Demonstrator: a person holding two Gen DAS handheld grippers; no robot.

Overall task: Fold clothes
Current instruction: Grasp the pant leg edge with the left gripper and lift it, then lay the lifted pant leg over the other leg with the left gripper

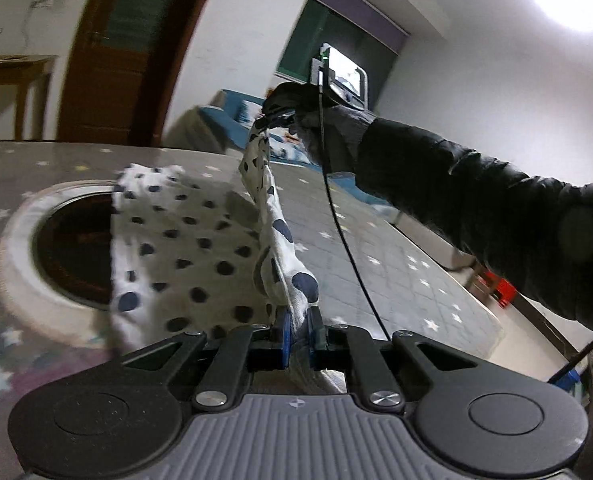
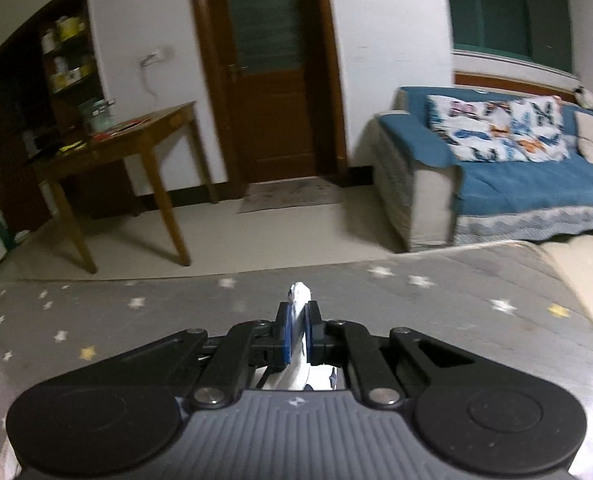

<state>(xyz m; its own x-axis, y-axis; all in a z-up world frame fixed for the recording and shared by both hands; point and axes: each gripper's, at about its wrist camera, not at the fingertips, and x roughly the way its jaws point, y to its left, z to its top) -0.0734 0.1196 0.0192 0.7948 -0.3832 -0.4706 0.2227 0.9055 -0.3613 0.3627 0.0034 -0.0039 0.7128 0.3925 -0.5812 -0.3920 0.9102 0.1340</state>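
Stretching garment (image 1: 184,240) between both grippers

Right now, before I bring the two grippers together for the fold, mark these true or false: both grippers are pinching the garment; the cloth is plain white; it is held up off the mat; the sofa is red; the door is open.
1. Both grippers are clamped on the garment. True: the left gripper and the right gripper each pinch the polka-dot cloth.
2. The cloth is plain white. False: it is white with dark blue dots.
3. The cloth is lifted above the star-patterned mat. True: one edge stretches between the grippers.
4. The sofa is red. False: blue.
5. The door stands open. False: shut.
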